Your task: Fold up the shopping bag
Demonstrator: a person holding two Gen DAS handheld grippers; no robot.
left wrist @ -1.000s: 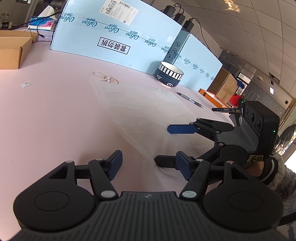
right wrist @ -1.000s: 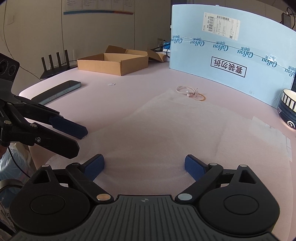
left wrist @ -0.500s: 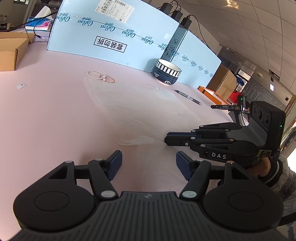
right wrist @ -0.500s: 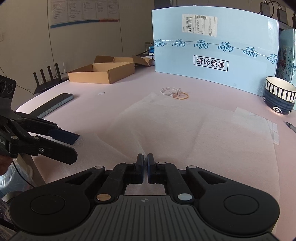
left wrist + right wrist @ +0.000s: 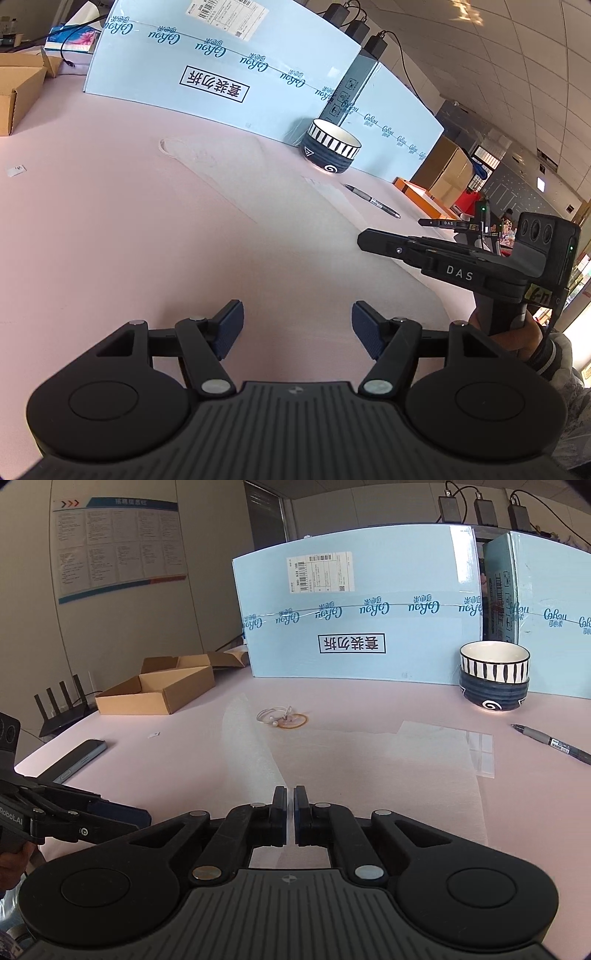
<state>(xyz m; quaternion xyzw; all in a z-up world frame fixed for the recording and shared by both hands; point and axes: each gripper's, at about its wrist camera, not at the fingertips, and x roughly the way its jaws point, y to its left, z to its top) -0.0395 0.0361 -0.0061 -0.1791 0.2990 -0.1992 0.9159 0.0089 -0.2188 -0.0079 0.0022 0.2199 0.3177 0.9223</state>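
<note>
One shopping bag (image 5: 369, 760), translucent, lay mid-tabletop, near edge lifted. Right gripper (image 5: 290, 805) pinched that edge, first fold begun; left gripper (image 5: 297, 328) stood spread, empty. Next: carry edge toward bowl (image 5: 494, 679).

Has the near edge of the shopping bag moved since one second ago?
Yes. The right gripper has shut on the shopping bag and lifted its near-left edge, folding it toward the bowl; the rubber band now lies uncovered.
</note>
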